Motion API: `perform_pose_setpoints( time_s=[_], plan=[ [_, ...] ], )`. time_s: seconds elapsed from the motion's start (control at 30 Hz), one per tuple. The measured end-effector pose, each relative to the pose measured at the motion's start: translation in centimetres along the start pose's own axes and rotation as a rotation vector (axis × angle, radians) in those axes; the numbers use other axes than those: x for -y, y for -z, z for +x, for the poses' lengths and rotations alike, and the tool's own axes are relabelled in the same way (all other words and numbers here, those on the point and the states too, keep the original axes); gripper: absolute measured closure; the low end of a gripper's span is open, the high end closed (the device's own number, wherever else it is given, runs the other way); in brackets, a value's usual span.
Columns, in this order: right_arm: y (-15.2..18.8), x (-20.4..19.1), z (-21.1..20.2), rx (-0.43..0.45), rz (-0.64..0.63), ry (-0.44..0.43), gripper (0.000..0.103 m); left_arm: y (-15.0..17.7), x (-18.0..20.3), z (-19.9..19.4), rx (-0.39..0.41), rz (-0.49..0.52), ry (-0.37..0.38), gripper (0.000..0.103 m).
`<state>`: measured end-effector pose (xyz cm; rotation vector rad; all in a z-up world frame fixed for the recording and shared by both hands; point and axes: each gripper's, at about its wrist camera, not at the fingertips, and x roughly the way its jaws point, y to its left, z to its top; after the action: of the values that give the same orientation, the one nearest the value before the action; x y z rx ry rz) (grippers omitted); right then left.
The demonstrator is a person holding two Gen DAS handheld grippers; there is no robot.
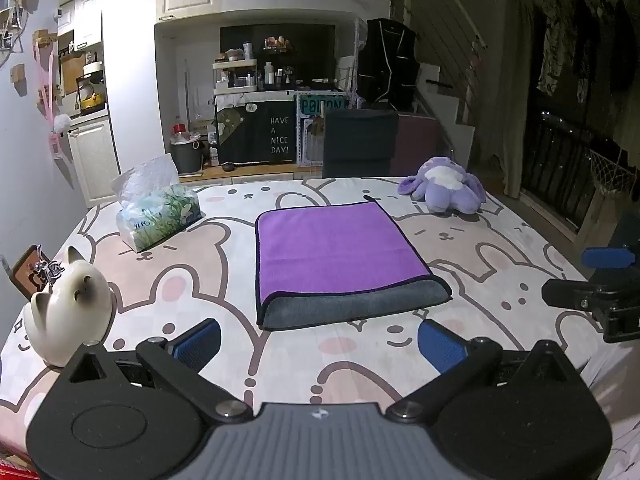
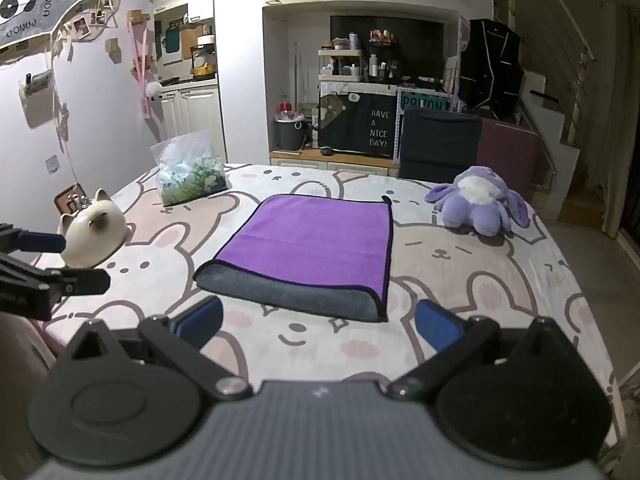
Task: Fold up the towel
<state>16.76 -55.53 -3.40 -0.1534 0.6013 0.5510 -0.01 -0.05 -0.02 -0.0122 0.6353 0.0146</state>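
Observation:
A purple towel (image 1: 336, 252) with a grey underside lies folded flat in the middle of the table; the grey fold faces me. It also shows in the right wrist view (image 2: 316, 240). My left gripper (image 1: 320, 346) is open and empty, just short of the towel's near edge. My right gripper (image 2: 318, 326) is open and empty, also just short of the near edge. The right gripper shows at the right edge of the left wrist view (image 1: 600, 280), and the left gripper at the left edge of the right wrist view (image 2: 44, 260).
The table carries a bunny-print cloth (image 1: 360, 360). A tissue pack (image 1: 158, 212) stands at far left, a ceramic cat (image 1: 68, 312) near left, a purple plush (image 1: 448, 190) far right. A dark chair (image 1: 360, 144) stands behind the table.

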Motion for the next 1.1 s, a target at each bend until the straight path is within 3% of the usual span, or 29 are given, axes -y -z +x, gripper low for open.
perform_pose_setpoints(
  time_s=[1.1],
  plan=[
    [-0.07, 0.15, 0.01, -0.009, 0.007, -0.007, 0.000, -0.11, -0.29, -0.07, 0.004, -0.015, 0.007, 0.000]
  ],
)
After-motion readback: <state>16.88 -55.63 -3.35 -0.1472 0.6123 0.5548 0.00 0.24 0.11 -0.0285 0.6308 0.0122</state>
